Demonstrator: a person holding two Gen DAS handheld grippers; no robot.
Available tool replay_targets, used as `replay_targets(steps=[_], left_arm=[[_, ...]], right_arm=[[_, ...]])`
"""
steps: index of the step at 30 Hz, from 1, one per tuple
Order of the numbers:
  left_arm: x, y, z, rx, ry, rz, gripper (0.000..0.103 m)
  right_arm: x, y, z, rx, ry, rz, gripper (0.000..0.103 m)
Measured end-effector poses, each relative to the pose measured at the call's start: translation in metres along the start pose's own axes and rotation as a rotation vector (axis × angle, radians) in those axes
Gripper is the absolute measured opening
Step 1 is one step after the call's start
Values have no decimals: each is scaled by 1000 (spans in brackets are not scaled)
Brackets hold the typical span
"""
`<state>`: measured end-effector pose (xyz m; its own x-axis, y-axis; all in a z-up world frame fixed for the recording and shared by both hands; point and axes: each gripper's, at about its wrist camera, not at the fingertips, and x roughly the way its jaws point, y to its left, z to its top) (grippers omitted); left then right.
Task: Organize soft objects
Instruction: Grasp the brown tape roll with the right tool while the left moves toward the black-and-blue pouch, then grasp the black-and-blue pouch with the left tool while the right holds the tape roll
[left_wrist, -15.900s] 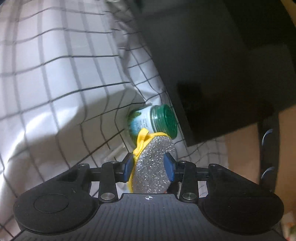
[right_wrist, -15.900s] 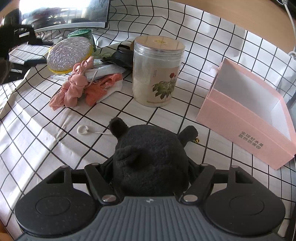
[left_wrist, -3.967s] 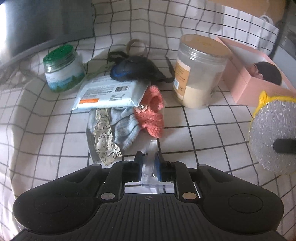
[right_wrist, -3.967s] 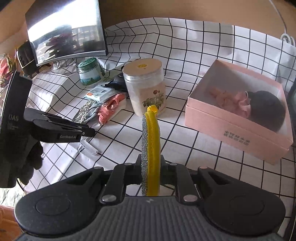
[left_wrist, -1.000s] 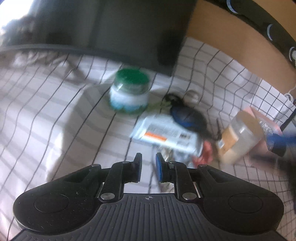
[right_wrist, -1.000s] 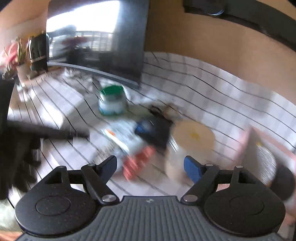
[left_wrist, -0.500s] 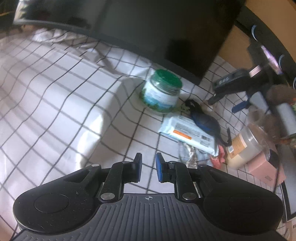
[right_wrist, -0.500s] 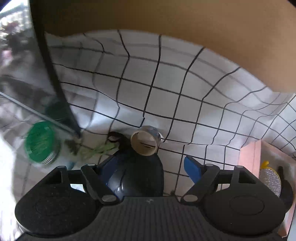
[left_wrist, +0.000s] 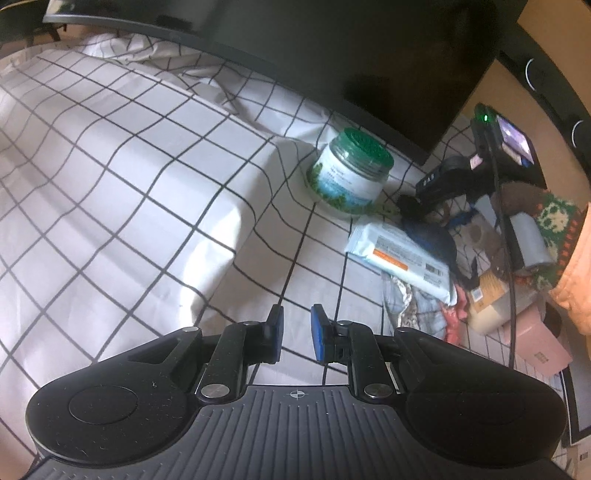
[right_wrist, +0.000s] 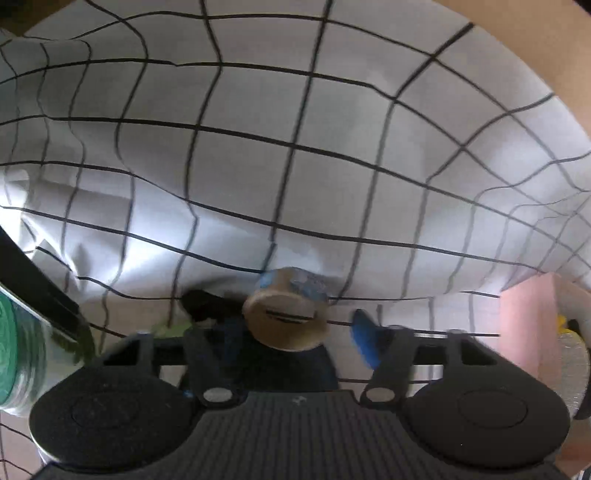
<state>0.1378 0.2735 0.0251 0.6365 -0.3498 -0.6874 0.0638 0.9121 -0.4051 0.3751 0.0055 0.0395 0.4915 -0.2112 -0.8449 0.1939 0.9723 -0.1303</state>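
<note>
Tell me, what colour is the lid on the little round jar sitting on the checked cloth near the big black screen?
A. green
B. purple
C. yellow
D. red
A: the small round jar with the white and blue-green label has a dark green lid on top, and it stands on the white cloth with black grid lines just in front of the black monitor.

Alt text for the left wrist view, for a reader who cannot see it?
The left gripper, nearly shut and empty, hovers over a checked cloth. Beyond sit a green-lidded jar and a wipes pack, where the right gripper reaches into clutter.
</note>
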Motion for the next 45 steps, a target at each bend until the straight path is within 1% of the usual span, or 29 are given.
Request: replay_targets(steps=[4,6,8,13,17,19,20,22,24,27,31,32,34,38,41,43,45], left_arm=[[3,-3,1,6,7,4,18],[6,-6,3,9,7,0,18],[9,-10,5,16,12,-5,18],[21,-24,12,42,25,-3,18],[30,-38,20,64,28,1,18],[34,-45,25,77,26,-6,18],[35,-49,28,85,23,-12,18],[38,-57,34,102,18,-37,18],[40,-68,41,128,16,-71,18],[47,-85,49,172,30,-83,18],[62,-105,57,215,53,-92,18],[66,-110,59,230,57,-94,18],[72,-119,60,261,63,-100,18],[86,-136,63,295,76,-112,18],[97,-145,66,294,84,-121,18],[105,-149,71,285,81,-111,18],[114,-149,77,255,83,-95,18]], right_arm=[[-17,5,-7,-39,-21,40,45],[-28,3,-17,-36,-15,80,45],[-44,2,-31,-46,-28,111,45],[-94,-11,-73,-109,-104,219,45],[-134,-25,-113,-187,-169,300,45],[-142,-35,-131,-219,-175,329,45],[-141,-41,-142,-233,-163,342,45],[-135,-53,-163,-242,-130,343,45],[-124,-66,-182,-249,-96,323,45],[-111,-93,-207,-220,-55,287,45],[-104,-121,-233,-223,-88,179,45],[-102,-126,-236,-218,-90,165,45],[-100,-137,-241,-189,-71,174,45],[-94,-150,-247,-137,-20,230,45],[-94,-151,-251,-121,0,263,45],[-97,-149,-254,-124,1,264,45],[-97,-147,-257,-122,0,269,45]])
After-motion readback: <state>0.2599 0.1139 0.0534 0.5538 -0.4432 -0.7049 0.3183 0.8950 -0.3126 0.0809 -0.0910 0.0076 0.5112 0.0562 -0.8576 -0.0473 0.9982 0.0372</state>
